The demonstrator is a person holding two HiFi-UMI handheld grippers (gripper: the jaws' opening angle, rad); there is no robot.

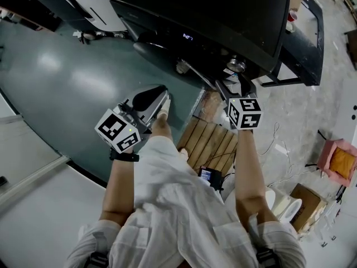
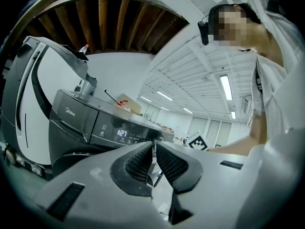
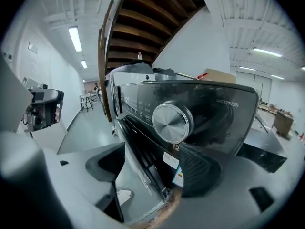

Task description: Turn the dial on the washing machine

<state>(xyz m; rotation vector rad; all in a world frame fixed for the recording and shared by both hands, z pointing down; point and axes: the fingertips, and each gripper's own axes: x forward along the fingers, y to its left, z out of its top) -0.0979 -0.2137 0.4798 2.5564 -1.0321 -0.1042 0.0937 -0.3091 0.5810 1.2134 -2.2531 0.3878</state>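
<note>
Looking down on a dark washing machine (image 1: pixel 223 15), top panel filling the upper middle of the head view. No counter in sight, so placing things by the machine's own top edges and corners. Just off its front edge, on the floor: a wooden pallet (image 1: pixel 212 141).

Right gripper (image 3: pixel 152 152): held up at the front edge, nearer the right corner, aimed square at the control panel (image 3: pixel 219 104). Jaws spread wide, nothing between them.

Left gripper (image 2: pixel 154 144): hanging off the front edge toward the left, well apart from the machine, only pointed its way. Jaws pressed together on nothing, tips all but meeting.

Lit display (image 2: pixel 122 133): on the front panel below the front edge, reading 1:27.

Dial (image 3: pixel 172 122): round brushed-metal knob, on the same panel right of the display, toward the right corner. Sitting just beyond and above the right gripper's gap, nearer its right-hand jaw. No contact visible.

Step in hand, by judgement: the approach. Lined up but dial not yet gripped, no turn started.

Next move calls for:
- lifting the right gripper a touch and pushing in until the knob's rim sits between both pads
- closing evenly
- rolling the wrist about the knob's axis

Risk if off-centre: pads slipping on smooth metal. Left gripper likely not needed.
</note>
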